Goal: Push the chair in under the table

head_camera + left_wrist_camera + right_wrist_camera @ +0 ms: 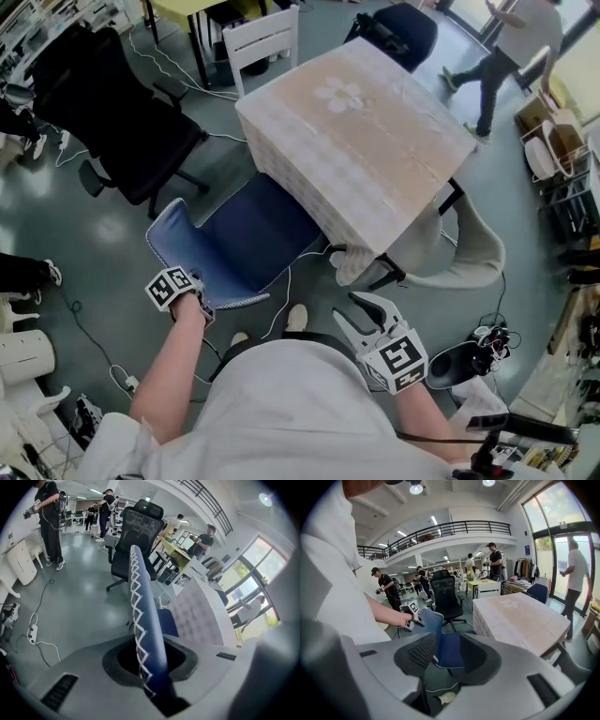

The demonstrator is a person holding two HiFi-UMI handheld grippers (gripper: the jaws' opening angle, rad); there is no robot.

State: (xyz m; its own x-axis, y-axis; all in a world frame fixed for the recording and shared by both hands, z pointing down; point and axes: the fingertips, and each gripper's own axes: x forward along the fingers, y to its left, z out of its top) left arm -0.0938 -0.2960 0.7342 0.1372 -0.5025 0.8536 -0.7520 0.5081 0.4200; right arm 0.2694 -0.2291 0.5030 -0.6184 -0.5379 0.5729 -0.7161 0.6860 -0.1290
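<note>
A blue chair (239,234) with white stitching along its rim stands at the near left corner of the table (366,131), which wears a pale checked cloth. The seat's far end lies under the table edge. My left gripper (202,302) is shut on the top rim of the chair's backrest. In the left gripper view the stitched backrest edge (143,620) runs up between the jaws. My right gripper (364,317) hangs open near my body, right of the chair, holding nothing. Through its jaws the chair (447,648) and table (520,618) show.
A black office chair (117,103) stands to the left, a white chair (264,36) and a dark blue chair (405,28) beyond the table, and a pale grey chair (473,251) at its right. Cables (281,305) lie on the floor. A person (506,42) walks at the far right.
</note>
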